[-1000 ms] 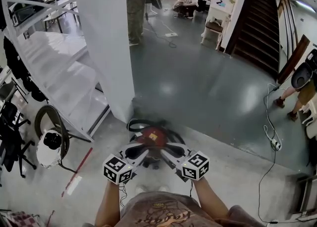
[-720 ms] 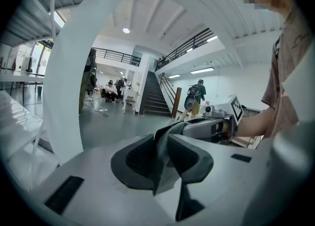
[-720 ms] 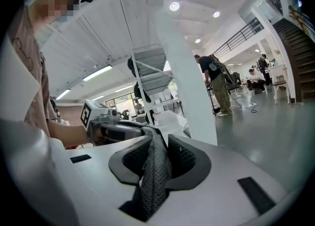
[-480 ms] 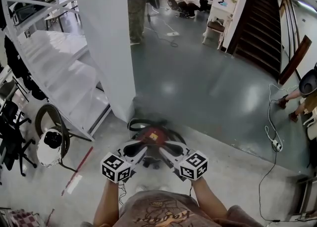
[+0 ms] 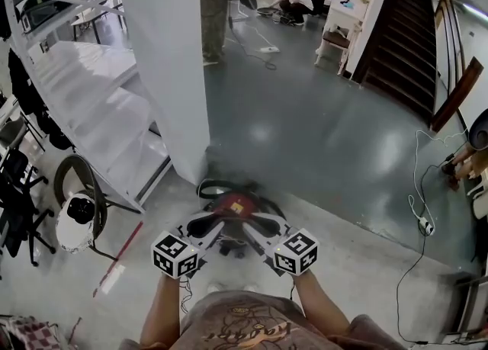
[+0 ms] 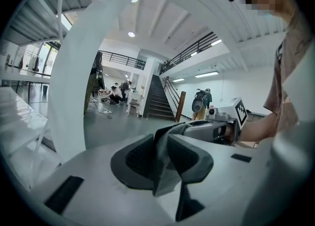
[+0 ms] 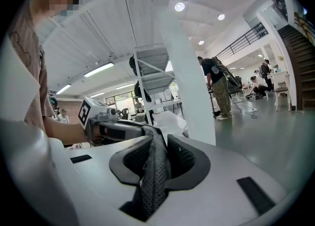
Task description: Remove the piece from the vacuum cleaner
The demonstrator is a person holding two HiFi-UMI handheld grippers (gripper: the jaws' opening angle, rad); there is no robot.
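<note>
The red and black vacuum cleaner (image 5: 233, 207) stands on the floor just in front of me, with its black hose (image 5: 207, 187) curled behind it. Both grippers hover over its near side with their tips close together. My left gripper (image 5: 207, 228) (image 6: 162, 157) is shut on a thin grey flexible piece (image 6: 165, 173). My right gripper (image 5: 258, 229) (image 7: 158, 158) is shut on the same piece, which shows as dark perforated mesh (image 7: 153, 176). Each gripper view shows the other gripper holding the far end. From the head view the piece is mostly hidden by the grippers.
A white pillar (image 5: 171, 74) rises just behind the vacuum cleaner, with white stairs (image 5: 91, 104) to its left. A wheel with a helmet (image 5: 76, 219) leans at the left. A power strip and cables (image 5: 423, 223) lie at the right. People work far back near a dark staircase (image 5: 400, 28).
Both grippers stay together over the vacuum cleaner, shifted slightly down and left in the picture. The person at the right edge has moved mostly out of view.
</note>
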